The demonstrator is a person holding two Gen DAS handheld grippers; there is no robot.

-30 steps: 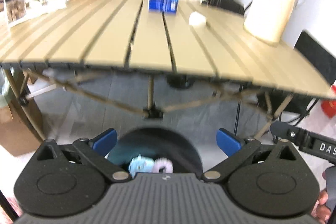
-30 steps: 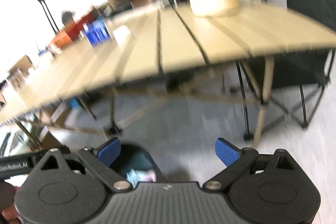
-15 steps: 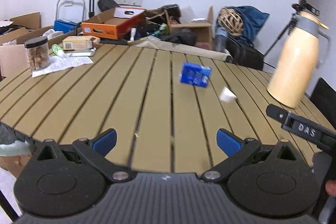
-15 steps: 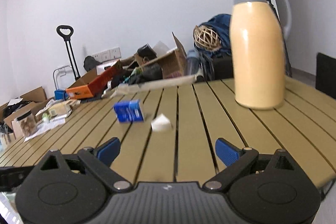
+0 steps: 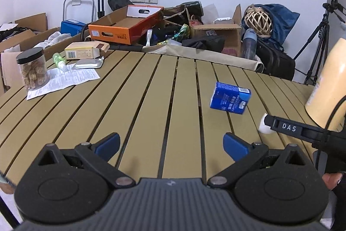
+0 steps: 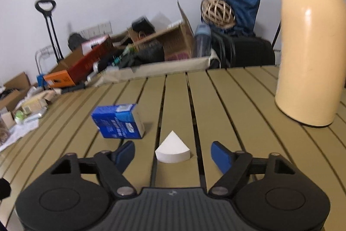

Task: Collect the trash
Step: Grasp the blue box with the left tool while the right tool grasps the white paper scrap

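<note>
While its jaws are closing, the right gripper (image 6: pixel 172 152) frames a white wedge-shaped folded paper piece (image 6: pixel 172 151), pads not touching it yet. Left gripper (image 5: pixel 170 143) hangs spread wide over bare slats, nothing between its fingers. Blue rectangular carton (image 6: pixel 118 121) lies on its side just beside the wedge, on the tan slatted folding table (image 5: pixel 138 101). Both trash items uncollected; no bin in view. Cream thermos jug (image 6: pixel 311 40) stands well apart, likely not trash.
</note>
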